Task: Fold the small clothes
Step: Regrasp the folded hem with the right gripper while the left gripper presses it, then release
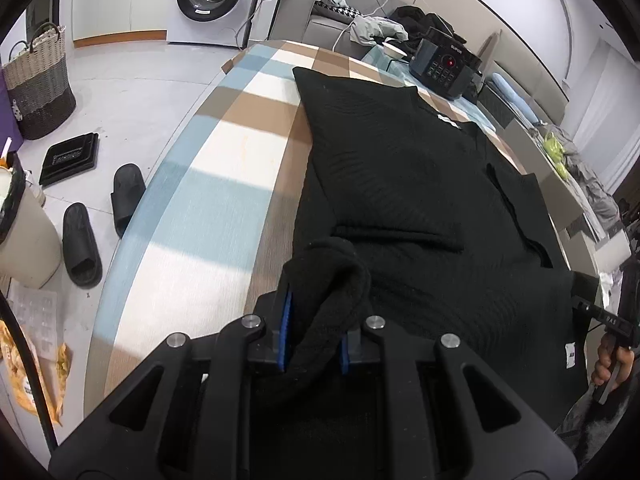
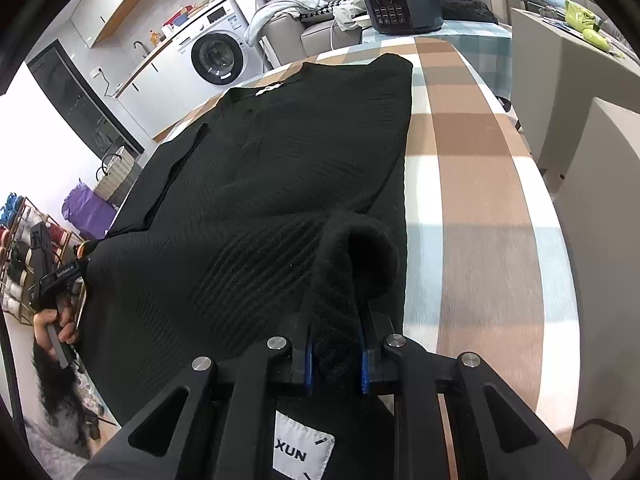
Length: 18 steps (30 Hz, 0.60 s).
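Black ribbed knit is pinched in both my grippers: the left gripper and the right gripper are each clamped nearly closed on a near hem corner of the sweater. It lies flat along the checked table, looking soft, floppy and fairly thick, best held by its corners.

The black sweater is covering much of the checked tablecloth and running off the bottom edge under the left gripper, its bunched hem hiding the blue pads. Beside the sweater, the hand is showing only partly. Past the sweater's far end, the cooker buttons are reading too small.
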Motion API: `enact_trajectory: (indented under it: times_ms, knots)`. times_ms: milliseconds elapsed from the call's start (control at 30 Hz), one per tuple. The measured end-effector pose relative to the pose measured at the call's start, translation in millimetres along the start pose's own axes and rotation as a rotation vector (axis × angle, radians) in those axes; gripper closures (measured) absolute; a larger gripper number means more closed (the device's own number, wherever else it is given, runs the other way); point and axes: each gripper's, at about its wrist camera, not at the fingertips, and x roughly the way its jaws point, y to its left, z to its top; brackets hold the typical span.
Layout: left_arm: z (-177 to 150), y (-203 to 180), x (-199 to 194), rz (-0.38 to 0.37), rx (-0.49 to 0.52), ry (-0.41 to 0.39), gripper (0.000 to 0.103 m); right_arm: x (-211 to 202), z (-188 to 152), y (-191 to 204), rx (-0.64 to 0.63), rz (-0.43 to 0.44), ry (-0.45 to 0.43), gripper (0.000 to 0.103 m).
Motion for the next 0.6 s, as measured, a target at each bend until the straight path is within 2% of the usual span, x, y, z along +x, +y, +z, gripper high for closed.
enact_trajectory:
  times_ms: [200,233,267,300,367,433,600]
  knots:
    - [-33.5,-5.3,-26.4,0.021,0.023,0.007,0.088,-12.9,-11.7,-5.6,0.018,-0.024,0.006,0.086]
    - [-37.8,-5.5,-30.4,0.028,0.029,0.009,0.088,-14.9,-12.1,-6.9,0.026,-0.038,0.004,0.086]
    - [-40.4,-5.1,-33.5,0.033,0.028,0.009,0.088,-16.9,-10.6,-10.5,0.06,-0.092,-0.002,0.085]
    - [-42.6,-3.9,-36.3,0.038,0.023,0.01,0.087,-17.2,-5.8,-14.0,0.089,-0.104,0.0,0.081]
    - [-43.8,1.5,-42.9,0.055,-0.005,0.007,0.078,-20.9,0.4,-20.9,0.14,-0.124,-0.014,0.074]
    - [-45.3,5.7,-51.3,0.072,-0.034,-0.005,0.068,-26.9,3.0,-20.9,0.13,-0.16,-0.042,0.07]
    - [-53.7,19.1,-76.9,0.074,-0.08,-0.039,0.059,-37.8,0.2,-23.8,0.126,-0.149,-0.066,0.063]
